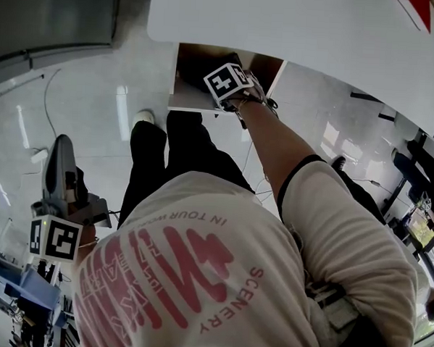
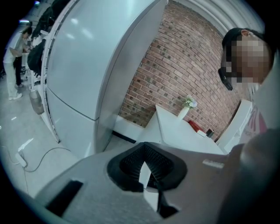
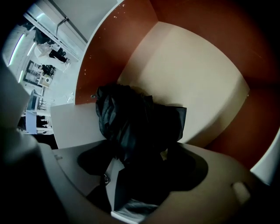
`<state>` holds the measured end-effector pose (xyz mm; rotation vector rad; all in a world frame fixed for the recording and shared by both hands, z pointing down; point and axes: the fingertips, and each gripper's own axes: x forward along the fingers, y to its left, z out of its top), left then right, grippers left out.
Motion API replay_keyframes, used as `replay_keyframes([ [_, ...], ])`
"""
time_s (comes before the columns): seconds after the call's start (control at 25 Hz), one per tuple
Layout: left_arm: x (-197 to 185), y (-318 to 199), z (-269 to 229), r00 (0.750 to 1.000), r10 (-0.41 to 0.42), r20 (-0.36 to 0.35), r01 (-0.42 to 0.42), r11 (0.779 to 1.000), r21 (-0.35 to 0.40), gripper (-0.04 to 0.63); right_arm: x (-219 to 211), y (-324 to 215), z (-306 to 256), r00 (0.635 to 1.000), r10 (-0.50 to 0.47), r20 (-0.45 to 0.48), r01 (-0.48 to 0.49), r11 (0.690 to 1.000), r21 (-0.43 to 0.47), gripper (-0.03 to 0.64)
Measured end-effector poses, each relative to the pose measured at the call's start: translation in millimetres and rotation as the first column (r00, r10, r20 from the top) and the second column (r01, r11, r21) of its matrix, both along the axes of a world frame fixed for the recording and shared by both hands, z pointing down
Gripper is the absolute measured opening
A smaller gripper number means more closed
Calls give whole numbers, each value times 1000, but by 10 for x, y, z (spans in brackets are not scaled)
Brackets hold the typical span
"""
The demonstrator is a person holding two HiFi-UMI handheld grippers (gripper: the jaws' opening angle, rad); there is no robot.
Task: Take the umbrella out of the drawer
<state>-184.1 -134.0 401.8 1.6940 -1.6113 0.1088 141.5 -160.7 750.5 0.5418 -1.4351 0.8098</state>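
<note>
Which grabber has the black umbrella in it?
The right gripper: its jaws are shut on the black umbrella inside the drawer. The left gripper, away from the drawer, holds nothing.

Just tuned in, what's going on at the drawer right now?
The person has the right gripper reaching into the open drawer under the white table, with its jaws closed on the black folded umbrella. The umbrella lies inside the drawer and is not yet out. The left gripper is held off to the side, jaws together and empty.
</note>
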Motion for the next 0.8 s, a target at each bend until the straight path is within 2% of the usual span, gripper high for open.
replay_keyframes([
  [0.24,-35,7,83,1000,-9,-7,9,1000,-15,6,6,-28,77,999,14,-32,-15,999,-46,399],
  [0.52,-60,30,104,1000,-18,-7,18,1000,-21,6,0,-65,89,1000,3,-2,-2,1000,11,407],
  [0.64,-68,37,110,1000,-22,-7,22,1000,-21,6,11,-51,109,1000,11,-11,-11,1000,-25,406],
  [0.8,-51,30,112,1000,-20,-10,19,1000,-21,6,-12,-49,105,1000,-25,13,26,999,-37,368],
])
